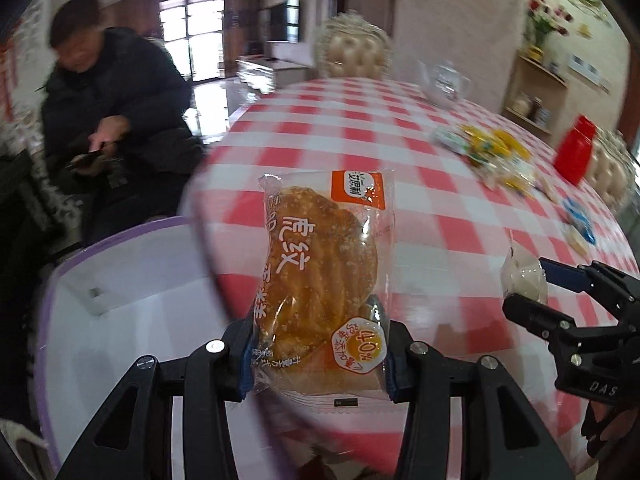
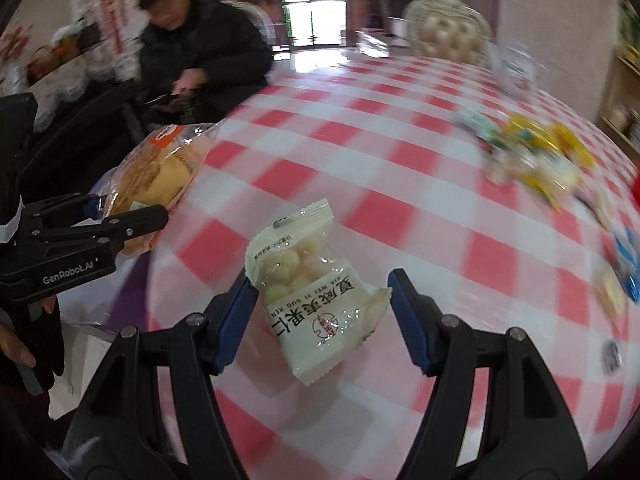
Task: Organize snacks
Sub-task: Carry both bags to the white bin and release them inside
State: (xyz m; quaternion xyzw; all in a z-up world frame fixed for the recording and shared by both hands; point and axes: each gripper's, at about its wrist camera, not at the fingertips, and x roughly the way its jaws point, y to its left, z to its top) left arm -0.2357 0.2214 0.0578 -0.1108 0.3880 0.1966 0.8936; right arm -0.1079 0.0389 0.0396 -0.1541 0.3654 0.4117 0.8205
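The left gripper [image 1: 320,356], clamped on the cake packet [image 1: 320,272] with its long axis toward twelve o'clock, has the white bin [image 1: 132,320] at nine o'clock, nearer than the right gripper [image 2: 320,312], half-open around the nut packet [image 2: 312,296]

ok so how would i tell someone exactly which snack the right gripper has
Start at the table with the red and white checked cloth. Above its near edge the right gripper holds one small white packet. Unlike the orange cake pack in the left gripper and the yellow pile farther back, it is white with a clear window showing pale round nuts.
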